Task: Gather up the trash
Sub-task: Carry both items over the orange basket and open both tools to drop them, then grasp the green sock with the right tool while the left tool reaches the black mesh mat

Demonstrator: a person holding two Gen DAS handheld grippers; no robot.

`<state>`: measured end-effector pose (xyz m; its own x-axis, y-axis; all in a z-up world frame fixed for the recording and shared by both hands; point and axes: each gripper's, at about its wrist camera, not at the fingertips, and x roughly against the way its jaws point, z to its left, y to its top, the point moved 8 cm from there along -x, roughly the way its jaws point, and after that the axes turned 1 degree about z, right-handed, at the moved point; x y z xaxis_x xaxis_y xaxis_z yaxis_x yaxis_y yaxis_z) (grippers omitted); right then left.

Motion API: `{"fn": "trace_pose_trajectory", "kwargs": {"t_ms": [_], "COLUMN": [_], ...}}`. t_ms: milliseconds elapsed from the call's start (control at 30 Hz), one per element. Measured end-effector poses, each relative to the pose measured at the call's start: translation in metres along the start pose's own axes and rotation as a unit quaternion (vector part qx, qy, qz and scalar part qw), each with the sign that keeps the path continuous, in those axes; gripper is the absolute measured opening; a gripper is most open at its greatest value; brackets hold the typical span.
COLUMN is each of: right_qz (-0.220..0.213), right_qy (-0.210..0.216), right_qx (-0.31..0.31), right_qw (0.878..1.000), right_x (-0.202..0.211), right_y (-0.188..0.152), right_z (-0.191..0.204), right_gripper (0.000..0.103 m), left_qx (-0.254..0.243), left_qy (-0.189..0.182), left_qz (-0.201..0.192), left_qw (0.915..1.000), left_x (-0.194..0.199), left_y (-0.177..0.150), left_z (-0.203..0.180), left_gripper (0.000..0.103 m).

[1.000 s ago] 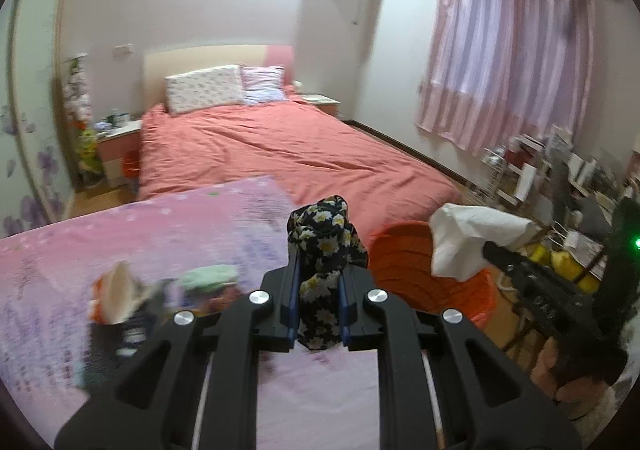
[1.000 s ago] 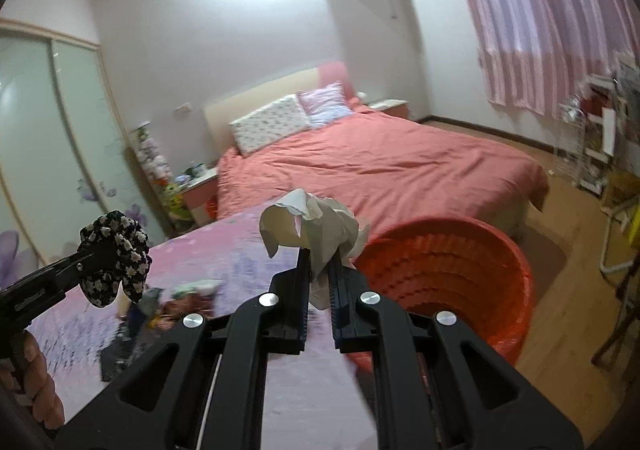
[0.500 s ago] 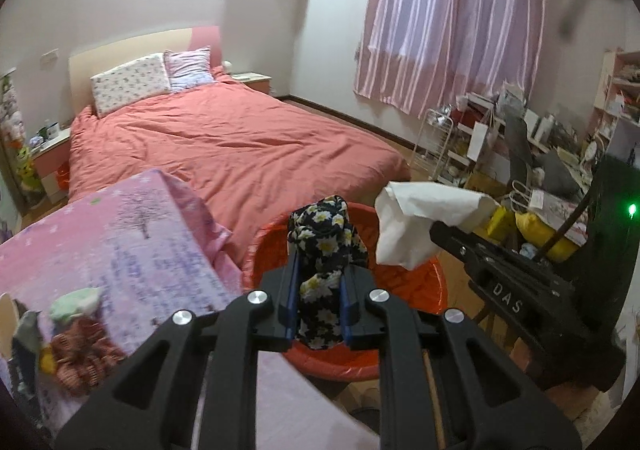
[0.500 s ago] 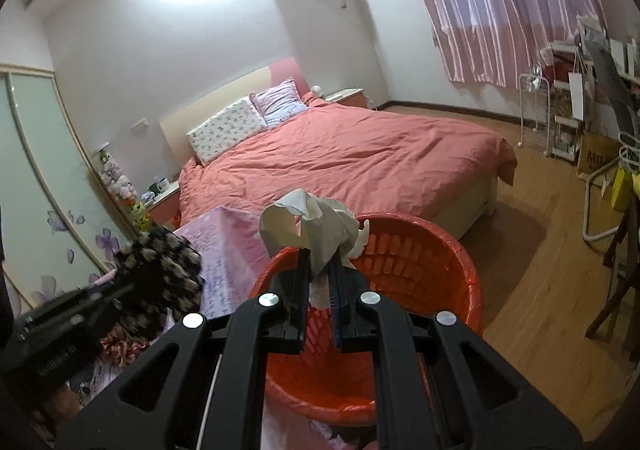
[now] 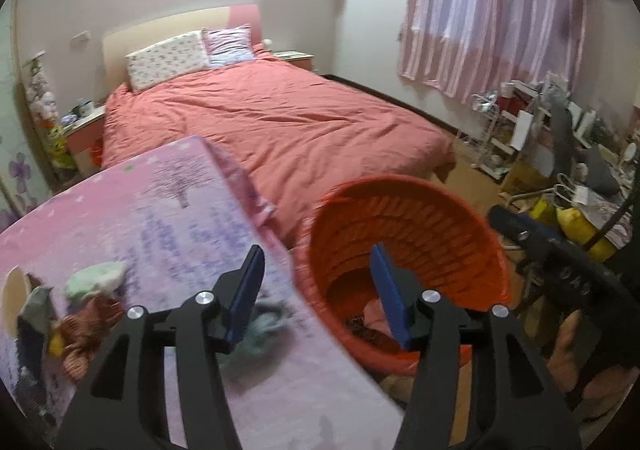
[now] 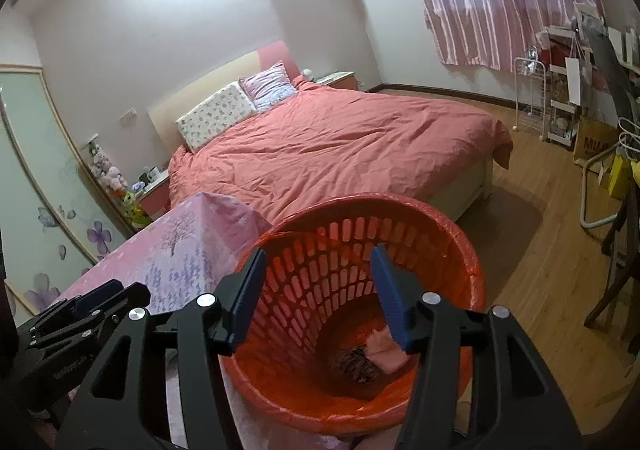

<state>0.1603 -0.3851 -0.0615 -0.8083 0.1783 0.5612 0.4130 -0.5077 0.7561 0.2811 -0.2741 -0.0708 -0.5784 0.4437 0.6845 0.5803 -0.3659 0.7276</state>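
The orange slotted basket stands on the floor beside the pink-covered table. My right gripper hangs over the basket mouth, its jaws opening with nothing between them. In the basket bottom lie a pale pink wad and a brown clump. My left gripper straddles the table edge and the basket rim; its jaws are opening too and hold nothing. A blurred grey-green scrap shows under its left finger. On the table sit a green wad, a brown crumpled thing and a paper cup.
A bed with a salmon cover fills the room behind the basket. Cluttered shelves and a rack line the right side under striped curtains. Wooden floor lies right of the basket. A hand shows at the lower right.
Both grippers have opened. The flowered cloth has left the left jaws and the white tissue the right jaws. The left gripper has sunk toward the table edge beside the basket.
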Motion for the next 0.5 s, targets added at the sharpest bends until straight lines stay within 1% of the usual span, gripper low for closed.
{"fn": "trace_pose_trajectory", "kwargs": {"t_ms": [167,200,233,367,500], "right_qz": [0.0,0.003,0.014,0.046,0.087], "right_qy": [0.014,0.019,0.029,0.046,0.056], "right_qx": [0.03,0.034,0.041,0.07,0.106], "right_qw": [0.999,0.999,0.999,0.995,0.989], "right_x": [0.006,0.006,0.004,-0.01,-0.033], "right_y": [-0.002,-0.005,-0.013,-0.039,-0.07], "right_z": [0.026,0.032,0.045,0.082,0.12], "right_gripper": [0.055,0.055,0.056,0.059,0.059], "left_qx": [0.008,0.016,0.021,0.048,0.077], "left_qy": [0.039,0.048,0.053,0.093,0.154], "left_qz": [-0.016,-0.018,-0.019,-0.024,-0.019], "left_qw": [0.9991,0.9986,0.9982,0.9942,0.9849], "left_x": [0.033,0.043,0.049,0.08,0.107], "left_y": [-0.018,-0.026,-0.03,-0.057,-0.09], "left_z": [0.037,0.052,0.06,0.114,0.176], "left_gripper": [0.066,0.068,0.069,0.075,0.078]}}
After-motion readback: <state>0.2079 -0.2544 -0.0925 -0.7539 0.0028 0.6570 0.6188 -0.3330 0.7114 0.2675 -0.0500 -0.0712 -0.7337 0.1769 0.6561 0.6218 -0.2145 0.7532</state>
